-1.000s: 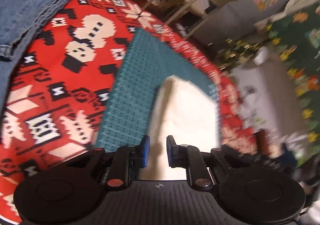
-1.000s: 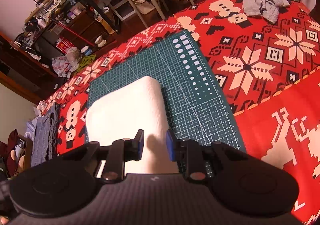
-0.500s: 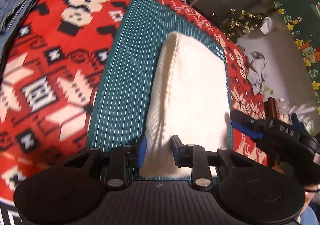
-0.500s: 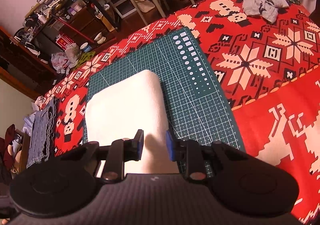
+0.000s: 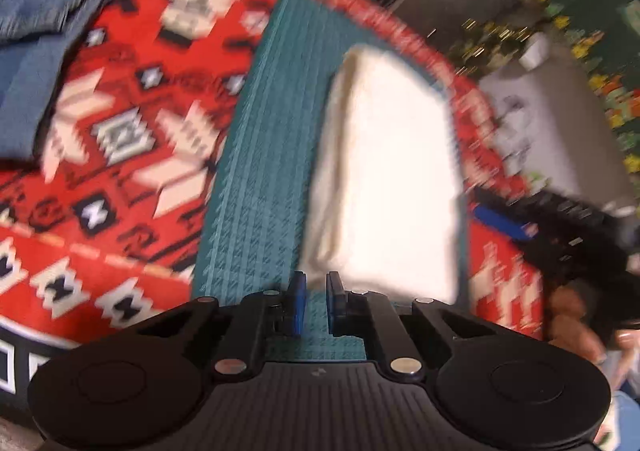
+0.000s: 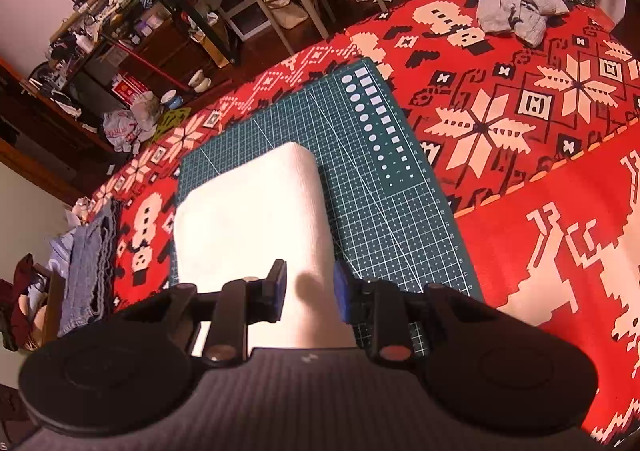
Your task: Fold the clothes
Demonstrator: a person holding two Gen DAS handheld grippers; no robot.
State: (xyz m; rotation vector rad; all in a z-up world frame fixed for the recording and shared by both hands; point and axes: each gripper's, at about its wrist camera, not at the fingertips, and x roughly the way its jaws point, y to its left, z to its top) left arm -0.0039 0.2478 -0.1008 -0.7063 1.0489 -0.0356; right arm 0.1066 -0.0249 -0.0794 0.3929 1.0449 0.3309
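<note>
The folded white cloth (image 6: 248, 227) on the green cutting mat (image 6: 384, 187) could slump open or skew if the left gripper (image 5: 316, 295), whose fingers have just been closing to a narrow gap with only mat between them, snags its near left corner. That corner lies just beyond those fingertips. The right gripper (image 6: 310, 291) stands part open, straddling the cloth's near right edge without visibly pinching it.

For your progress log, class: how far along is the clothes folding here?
Done: white cloth lies folded on green mat; jeans stacked beside. In hand: right tongs hover open over the cloth's near edge. Remaining: grey garment, crumpled on the red blanket.
</note>
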